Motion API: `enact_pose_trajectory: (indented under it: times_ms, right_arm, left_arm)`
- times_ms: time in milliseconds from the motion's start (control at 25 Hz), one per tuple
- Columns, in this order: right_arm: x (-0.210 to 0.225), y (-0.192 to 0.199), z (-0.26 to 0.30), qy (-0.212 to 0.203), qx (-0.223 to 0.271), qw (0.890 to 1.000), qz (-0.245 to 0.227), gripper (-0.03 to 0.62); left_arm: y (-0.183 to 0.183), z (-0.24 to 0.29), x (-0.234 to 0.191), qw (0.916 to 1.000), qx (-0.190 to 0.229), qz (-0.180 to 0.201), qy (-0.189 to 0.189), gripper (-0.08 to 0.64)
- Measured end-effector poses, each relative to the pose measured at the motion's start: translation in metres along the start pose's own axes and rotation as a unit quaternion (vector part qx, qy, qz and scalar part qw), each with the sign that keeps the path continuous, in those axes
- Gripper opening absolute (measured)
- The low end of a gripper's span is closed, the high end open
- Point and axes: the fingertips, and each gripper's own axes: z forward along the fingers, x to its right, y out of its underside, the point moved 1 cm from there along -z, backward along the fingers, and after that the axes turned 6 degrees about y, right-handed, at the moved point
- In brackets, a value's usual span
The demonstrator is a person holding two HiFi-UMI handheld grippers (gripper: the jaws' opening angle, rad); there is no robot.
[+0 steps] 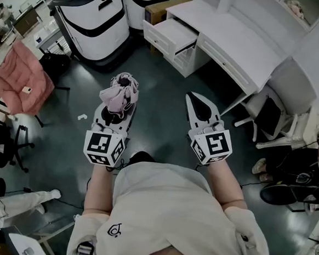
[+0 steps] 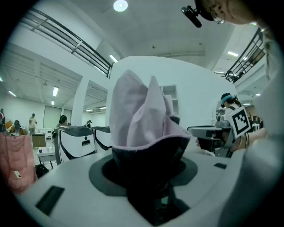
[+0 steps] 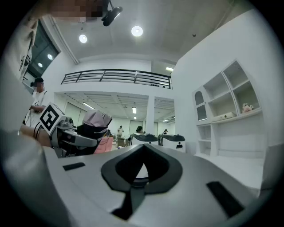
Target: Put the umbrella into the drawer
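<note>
Where left tool (image 1: 116, 112) clamps, crumpled pink umbrella (image 1: 117, 92)

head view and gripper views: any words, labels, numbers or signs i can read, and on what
No words or numbers can be read in any view.
Marker cubes on left gripper and right gripper: square black-and-white patterns, not letters.
Shirt emblem: too small to read.

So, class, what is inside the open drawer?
Only the drawer's bare white bottom shows, and no object is visible in it. Its back end runs under the desk, so that part is covered.
</note>
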Motion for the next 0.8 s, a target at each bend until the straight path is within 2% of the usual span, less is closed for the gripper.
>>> enact_pose_trajectory:
  times_ms: [320,480,640,800]
  right_arm:
    - [0.005,0.012,0.001,0.006,-0.022,1.0,0.0,0.004]
    - [0.009,0.013,0.004,0.008,-0.01,1.0,0.014,0.005]
    - [0.009,0.016,0.015,0.01,-0.007,1.0,-0.008,0.005]
    - [0.01,0.03,0.035,0.006,-0.02,1.0,0.013,0.005]
  left_arm:
    - [0.002,0.006,0.002,1.0,-0.002,0.004,0.001,0.227]
    - [0.007,0.016,0.001,0.9999,-0.006,0.0,0.008,0.227]
    - [0.015,0.028,-0.005,0.9997,-0.015,-0.005,0.017,0.227]
    - [0.026,0.04,-0.022,0.9994,-0.025,-0.014,0.022,0.227]
